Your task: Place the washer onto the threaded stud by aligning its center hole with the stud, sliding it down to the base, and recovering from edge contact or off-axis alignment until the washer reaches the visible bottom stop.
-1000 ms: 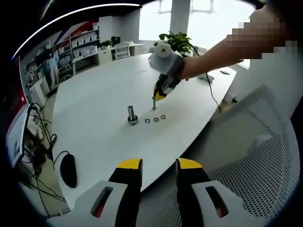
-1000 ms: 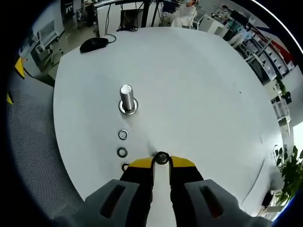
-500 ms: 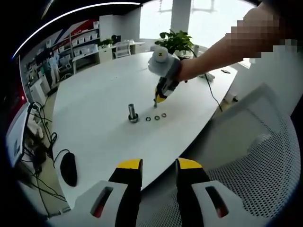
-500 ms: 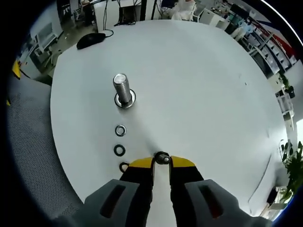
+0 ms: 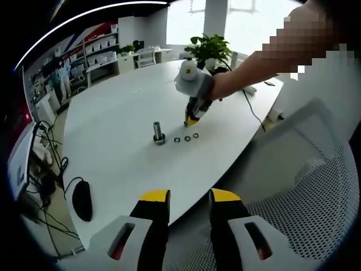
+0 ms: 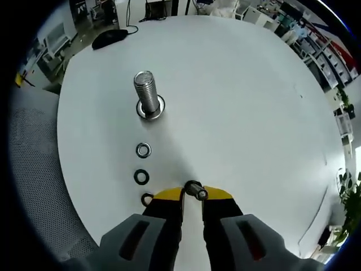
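Right gripper (image 6: pixel 193 191) fingers pinched nearly together; left gripper (image 5: pixel 189 199) fingers parted.

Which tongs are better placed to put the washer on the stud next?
Right. The right tongs already pinch a washer near the stud; the left tongs hang open, off the table.

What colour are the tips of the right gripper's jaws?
Yellow, on black jaws; clearest in the right gripper view, where the right gripper pinches a washer.

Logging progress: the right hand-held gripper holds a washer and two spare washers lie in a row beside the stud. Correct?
Not quite: the right gripper view shows three spare washers in that row beside the stud, not two. The right hand-held gripper does hold a washer.
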Available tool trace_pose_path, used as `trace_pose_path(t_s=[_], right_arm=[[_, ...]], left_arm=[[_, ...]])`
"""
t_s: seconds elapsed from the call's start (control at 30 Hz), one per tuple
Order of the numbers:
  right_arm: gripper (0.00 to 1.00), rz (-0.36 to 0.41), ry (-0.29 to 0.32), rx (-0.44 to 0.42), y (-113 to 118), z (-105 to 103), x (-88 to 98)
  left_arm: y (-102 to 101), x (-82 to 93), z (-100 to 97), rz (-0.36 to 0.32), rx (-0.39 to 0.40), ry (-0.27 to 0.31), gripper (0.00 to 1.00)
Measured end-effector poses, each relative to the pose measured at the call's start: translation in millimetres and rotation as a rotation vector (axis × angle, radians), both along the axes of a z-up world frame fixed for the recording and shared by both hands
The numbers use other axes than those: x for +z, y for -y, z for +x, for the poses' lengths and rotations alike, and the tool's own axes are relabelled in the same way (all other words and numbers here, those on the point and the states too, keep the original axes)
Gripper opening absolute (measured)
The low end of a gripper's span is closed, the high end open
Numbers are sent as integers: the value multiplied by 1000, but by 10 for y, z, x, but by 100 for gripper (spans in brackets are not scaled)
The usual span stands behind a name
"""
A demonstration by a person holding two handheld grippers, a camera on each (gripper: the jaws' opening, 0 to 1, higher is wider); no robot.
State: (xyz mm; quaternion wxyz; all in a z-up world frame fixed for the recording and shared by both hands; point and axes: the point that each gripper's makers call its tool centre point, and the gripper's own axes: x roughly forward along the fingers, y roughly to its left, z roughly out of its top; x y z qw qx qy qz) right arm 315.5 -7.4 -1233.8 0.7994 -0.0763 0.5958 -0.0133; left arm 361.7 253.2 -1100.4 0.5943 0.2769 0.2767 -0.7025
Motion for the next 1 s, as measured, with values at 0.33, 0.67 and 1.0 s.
trace_pose_path(t_s=[0.33,0.67,1.0], right_arm=[[16,18,2,-11,-24,-35,-25],[21,10,19,-30,-51,-87,57],[24,15,-17,-54,-162,-319,64]], left_arm=[[-11,-12,9,5,5,5,25],[-8,-21,16,7,12,2,25],[-3,-19,29,2,16,5,25]])
